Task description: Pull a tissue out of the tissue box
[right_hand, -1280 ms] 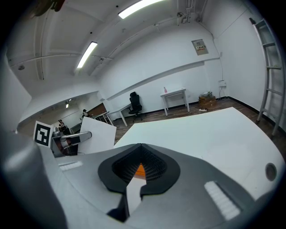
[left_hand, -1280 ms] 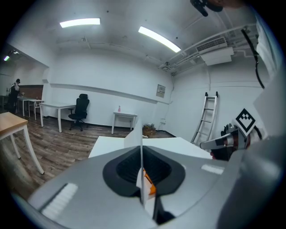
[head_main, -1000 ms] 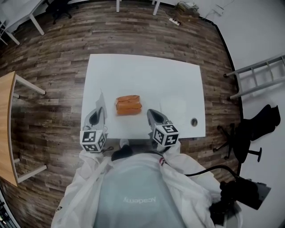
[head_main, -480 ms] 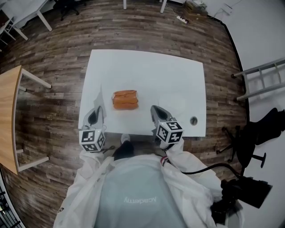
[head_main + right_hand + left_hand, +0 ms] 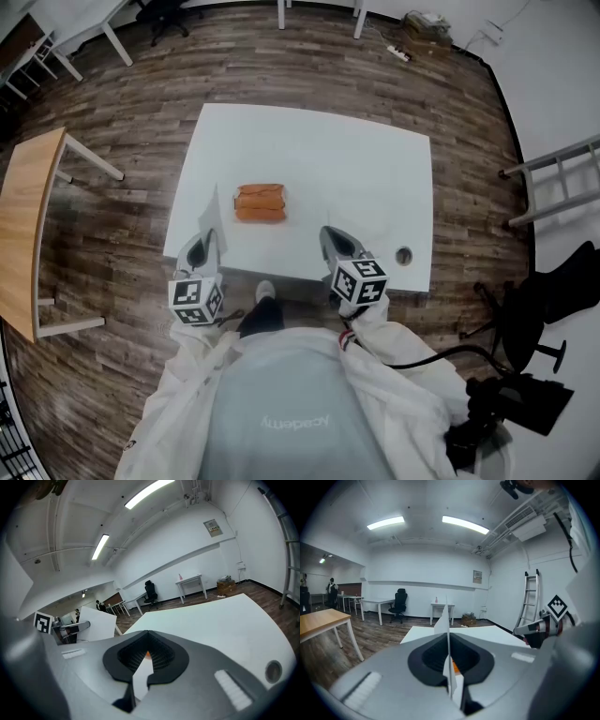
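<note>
1. Across the dark wood-plank floor [image 5: 112, 94] stands a white rectangular table [image 5: 356, 178], its long edges running left to right in the head view.
2. Left of the table's middle lies the orange oblong tissue box [image 5: 261, 202]. Its long axis runs parallel to the table's near edge, and a paler seam runs lengthwise along its top.
3. Over the near left part of the table, the left gripper [image 5: 210, 234] is clenched on a thin white tissue sheet [image 5: 214, 206]. The sheet stands upright, just beside the box's left end and apart from it. In the left gripper view, the tissue [image 5: 442, 619] shows edge-on, rising above the closed jaws of the left gripper [image 5: 449, 637].
4. Near the table's front edge, right of the box, the right gripper [image 5: 330, 234] points toward the tabletop. In its own view the right gripper [image 5: 147, 634] has its jaw tips together, with nothing held.
</note>
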A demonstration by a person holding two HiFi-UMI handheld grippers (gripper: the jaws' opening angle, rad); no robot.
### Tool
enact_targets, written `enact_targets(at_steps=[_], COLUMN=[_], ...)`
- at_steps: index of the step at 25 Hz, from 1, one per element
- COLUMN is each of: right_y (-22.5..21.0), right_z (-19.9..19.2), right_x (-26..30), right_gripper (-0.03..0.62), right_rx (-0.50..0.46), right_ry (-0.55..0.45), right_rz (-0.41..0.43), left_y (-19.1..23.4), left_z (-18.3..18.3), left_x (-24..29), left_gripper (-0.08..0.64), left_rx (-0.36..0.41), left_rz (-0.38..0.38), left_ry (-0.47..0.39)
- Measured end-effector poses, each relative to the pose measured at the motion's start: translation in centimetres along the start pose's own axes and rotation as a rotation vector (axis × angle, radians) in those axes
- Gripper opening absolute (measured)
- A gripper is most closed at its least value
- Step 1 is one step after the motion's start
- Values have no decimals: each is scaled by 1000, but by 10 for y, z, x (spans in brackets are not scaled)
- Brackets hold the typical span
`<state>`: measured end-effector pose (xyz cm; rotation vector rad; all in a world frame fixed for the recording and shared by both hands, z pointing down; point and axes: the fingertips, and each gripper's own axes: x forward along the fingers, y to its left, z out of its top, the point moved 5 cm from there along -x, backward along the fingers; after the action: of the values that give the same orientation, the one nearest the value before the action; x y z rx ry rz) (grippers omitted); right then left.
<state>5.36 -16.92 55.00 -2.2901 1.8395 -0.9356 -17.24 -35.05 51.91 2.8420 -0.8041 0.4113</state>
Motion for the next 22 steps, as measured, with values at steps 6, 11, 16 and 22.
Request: enact_targets(at_steps=[6,11,16,22], right_y=[-11,-28,-37,-29], right_z=[-11,-24,-35,-40], right_x=[-29,-63,-93,-116], right_gripper=[0,0,1,0], right_rx=[-12,-18,-25,-45], right_ry=[-13,-13,-14,-18], right_rz=[38,56,72,109], left_y=[-26,-53,-79,-103], left_z=[-3,-9,-14,-14], left_x=[-23,-46,-70,-93], left_gripper=[0,0,0,0], left_rx=[13,12,18,21], left_rz=[47,92,116,129], left_ry=[-28,-47,-63,-75])
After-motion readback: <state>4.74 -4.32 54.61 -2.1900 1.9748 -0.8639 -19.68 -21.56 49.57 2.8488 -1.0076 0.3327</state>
